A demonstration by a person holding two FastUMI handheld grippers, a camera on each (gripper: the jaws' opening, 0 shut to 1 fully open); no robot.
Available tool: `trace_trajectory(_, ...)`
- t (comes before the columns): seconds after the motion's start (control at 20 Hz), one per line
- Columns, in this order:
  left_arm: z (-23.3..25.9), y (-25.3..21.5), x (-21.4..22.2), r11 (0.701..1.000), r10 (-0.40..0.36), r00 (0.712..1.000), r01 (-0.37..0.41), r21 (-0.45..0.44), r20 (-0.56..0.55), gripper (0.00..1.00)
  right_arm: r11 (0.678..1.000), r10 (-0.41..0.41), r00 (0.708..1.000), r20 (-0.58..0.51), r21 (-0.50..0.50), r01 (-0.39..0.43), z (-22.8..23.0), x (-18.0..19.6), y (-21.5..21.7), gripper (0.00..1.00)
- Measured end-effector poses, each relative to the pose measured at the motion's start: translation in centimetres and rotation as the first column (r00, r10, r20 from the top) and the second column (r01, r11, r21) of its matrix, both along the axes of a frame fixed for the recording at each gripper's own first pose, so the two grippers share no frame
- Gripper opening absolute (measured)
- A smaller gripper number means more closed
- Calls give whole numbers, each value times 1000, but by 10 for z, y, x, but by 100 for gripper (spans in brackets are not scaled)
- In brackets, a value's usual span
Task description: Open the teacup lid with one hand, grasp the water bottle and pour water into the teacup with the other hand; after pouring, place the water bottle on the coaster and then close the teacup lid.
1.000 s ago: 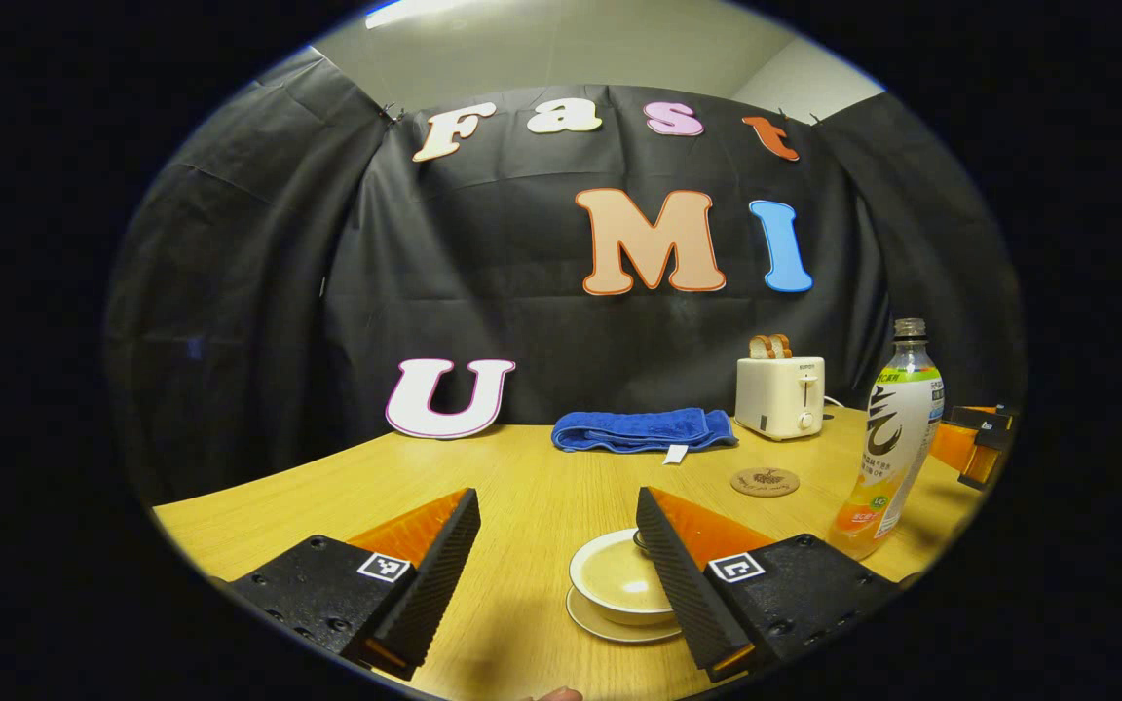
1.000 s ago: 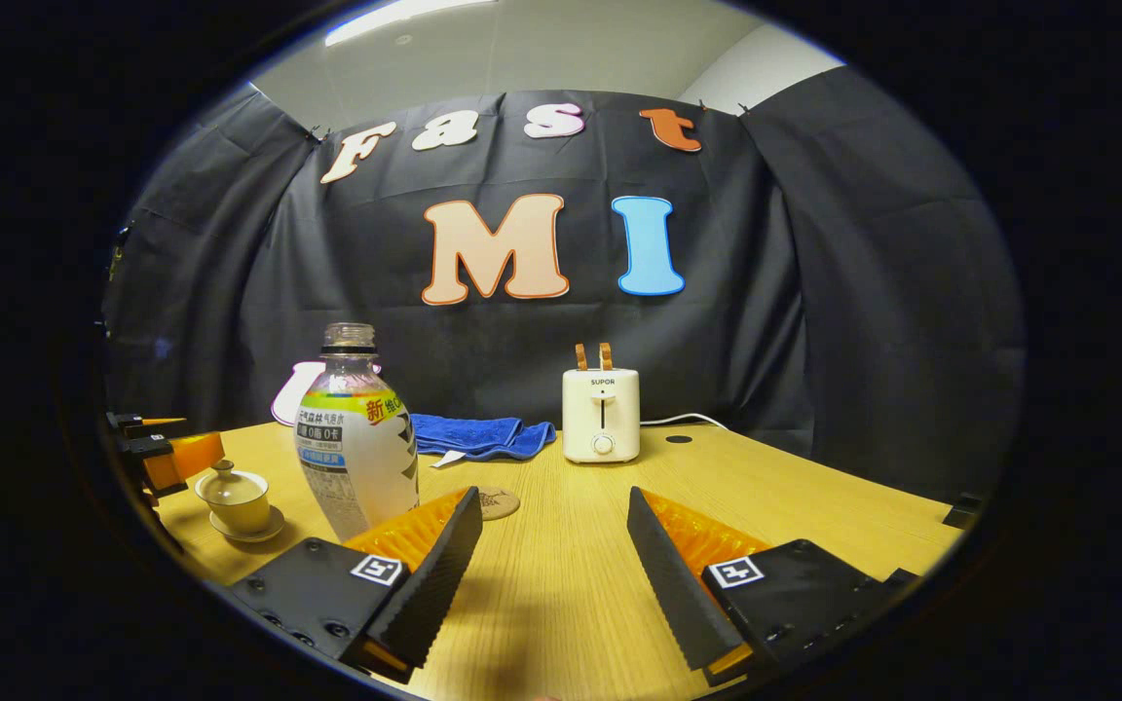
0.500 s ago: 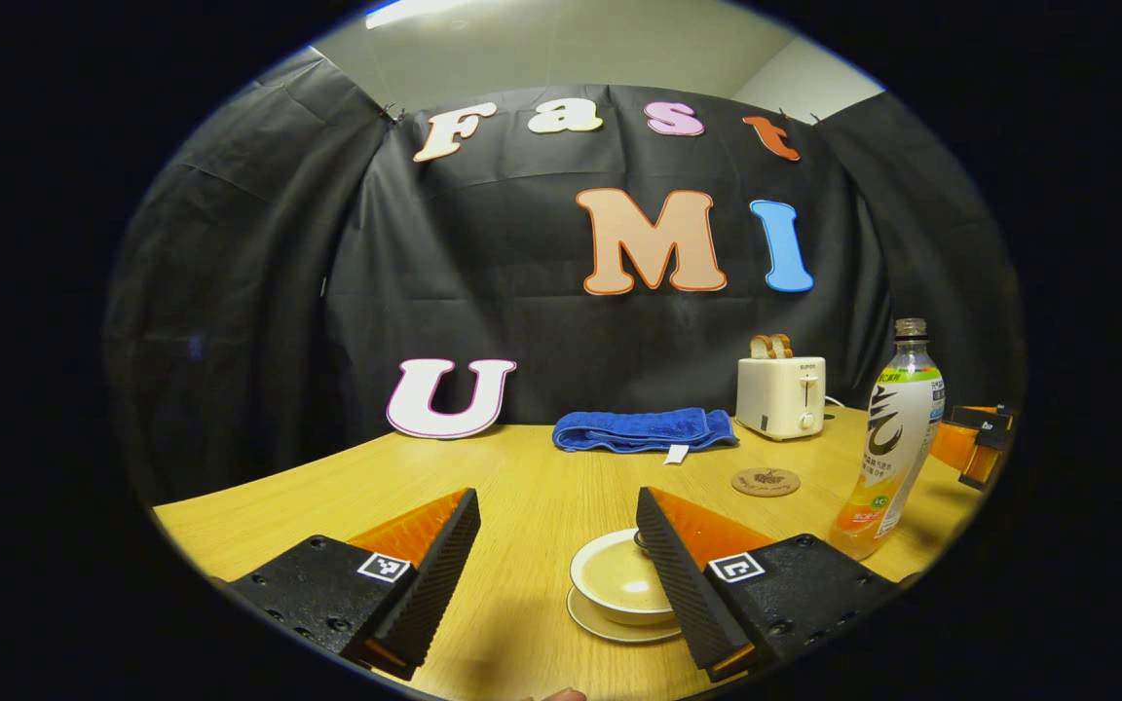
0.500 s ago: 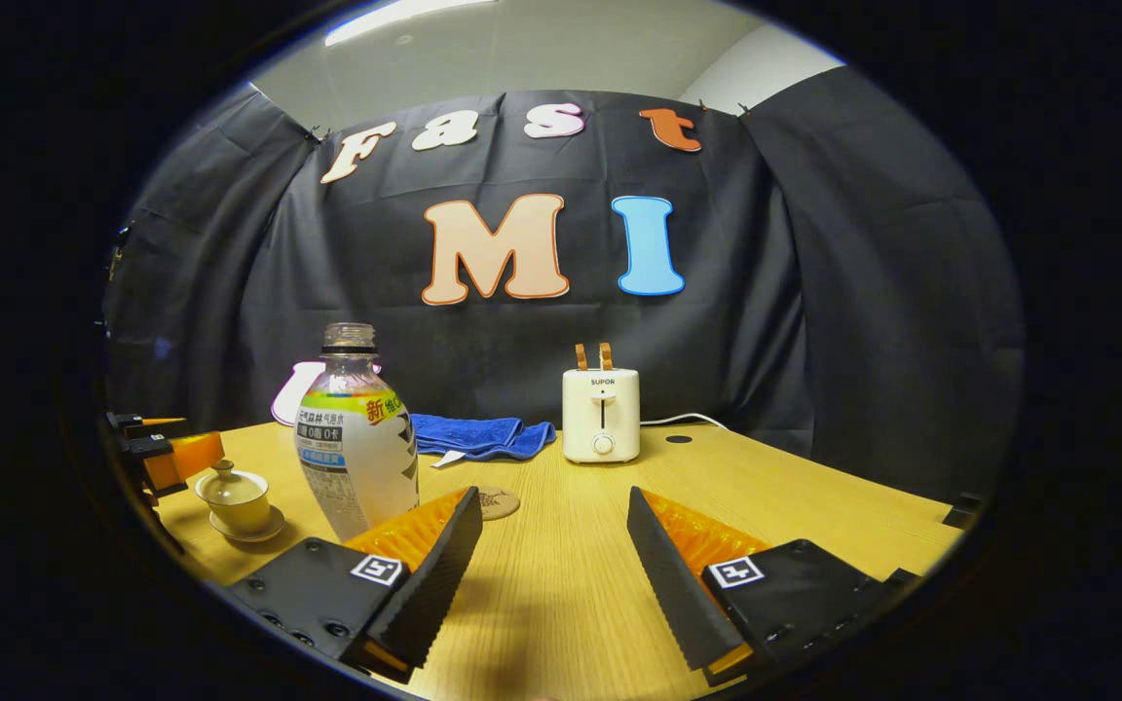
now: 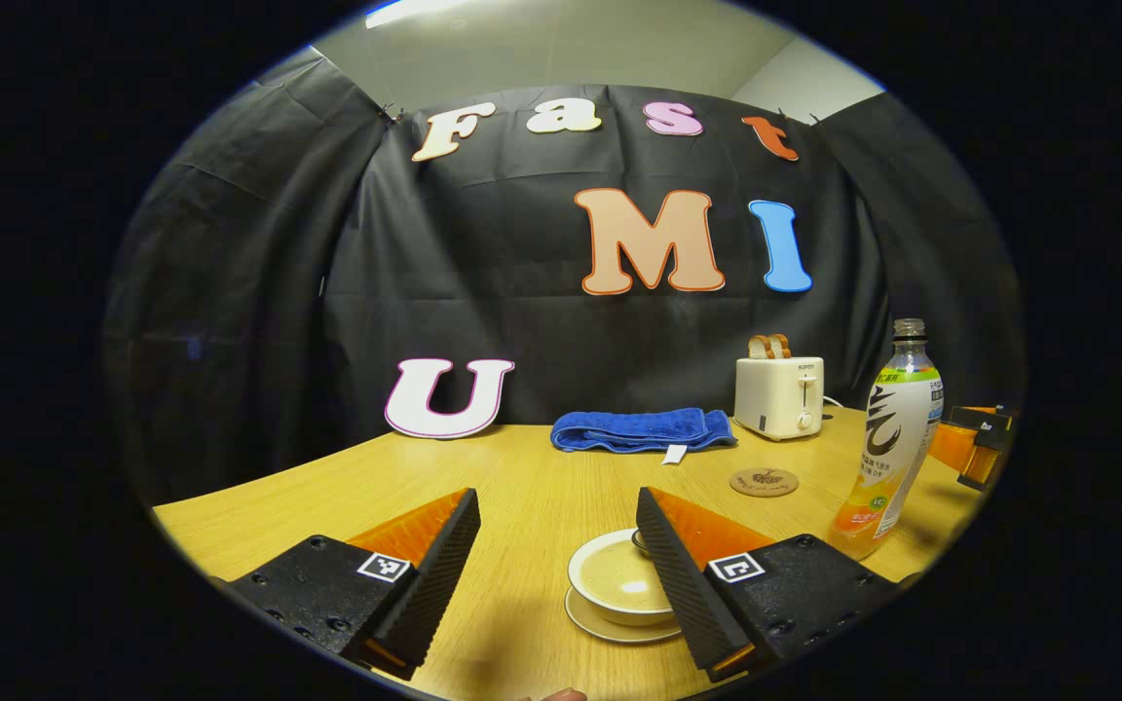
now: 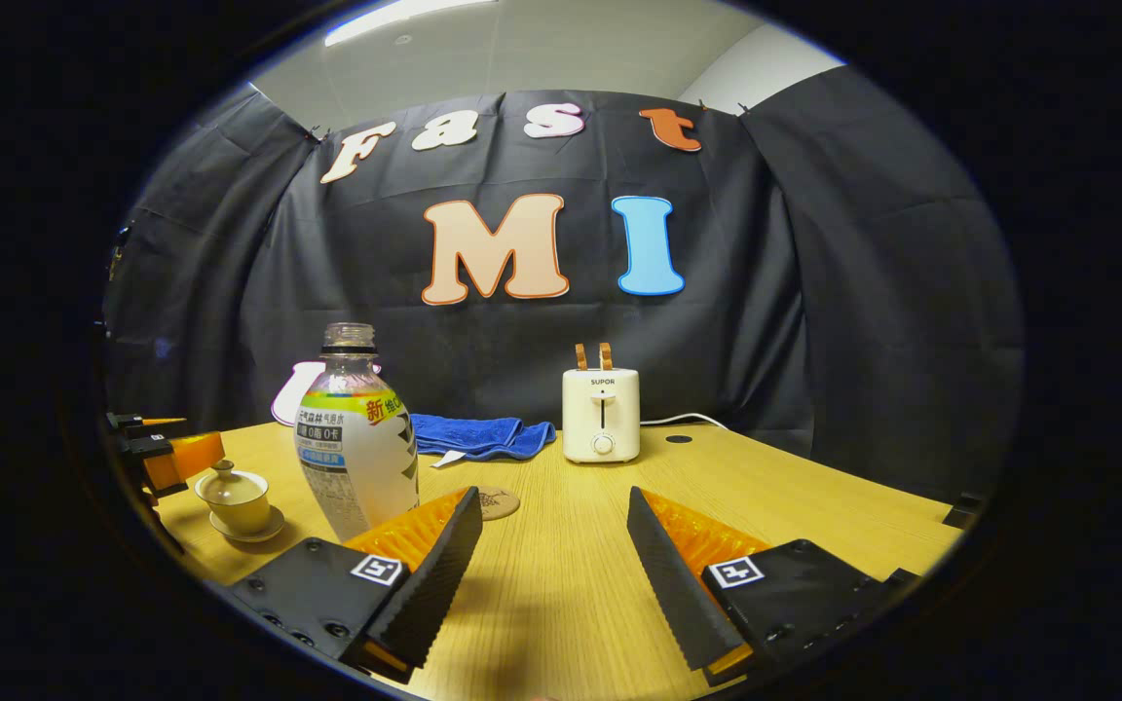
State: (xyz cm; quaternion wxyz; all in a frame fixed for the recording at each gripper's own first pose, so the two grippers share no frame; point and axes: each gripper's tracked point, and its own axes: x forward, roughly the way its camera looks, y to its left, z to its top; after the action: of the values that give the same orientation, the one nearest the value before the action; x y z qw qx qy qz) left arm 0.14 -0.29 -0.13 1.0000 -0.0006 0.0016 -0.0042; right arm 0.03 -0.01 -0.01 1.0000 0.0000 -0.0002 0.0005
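In the left gripper view the left claw point(image 5: 556, 531) stands wide open at the bottom of the frame, its two ribbed black fingers apart with nothing between them. Its right finger point(image 5: 678, 574) partly hides the teacup point(image 5: 615, 582), which sits on its saucer point(image 5: 610, 628) at lower centre, just right of the gap. From above the cup shows its pale lid, most of whose knob is behind the finger.

Farther out, the round coaster point(image 5: 765, 481) lies bare on the wooden bench point(image 5: 532, 477), right of centre. The water bottle point(image 5: 887, 438) stands upright at the right edge of the frame, uncapped, its contents hidden by its wrap label. The right claw point(image 5: 972, 443) peeks in beside it, at the far right.

In the right gripper view the right claw point(image 6: 551, 531) is likewise wide open and empty at the bottom. The bottle point(image 6: 356, 438) rises just behind its left finger point(image 6: 425, 565); whether they touch I cannot tell. The lidded teacup point(image 6: 235, 497) sits at lower left, near the left claw point(image 6: 157, 448).

At the back of the bench lie a folded blue towel point(image 6: 478, 435) and a cream toaster point(image 6: 601, 414) with two slices in its slots.
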Motion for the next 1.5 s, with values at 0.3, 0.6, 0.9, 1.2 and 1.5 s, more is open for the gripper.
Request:
trace_trajectory(0.3,-1,-17,0,999,-51,998,51,-18,-30,95,1000,3,1000,0,0,-3,1,-1,0,97)
trace_trajectory(0.6,-12,-40,5,990,-136,985,133,-34,-105,94,1000,12,1000,-1,0,-12,0,-1,2,97)
trace_trajectory(0.9,-34,-40,9,988,-155,964,151,-39,-217,88,1000,19,1000,-1,1,-19,0,-2,3,97)
trace_trajectory(1.2,-35,-39,14,988,-151,961,149,-25,-231,80,1000,19,1000,-2,0,-19,1,-1,2,97)
trace_trajectory(1.5,-33,-41,15,987,-161,961,162,-12,-224,65,1000,19,1000,-2,1,-19,1,-1,3,97)
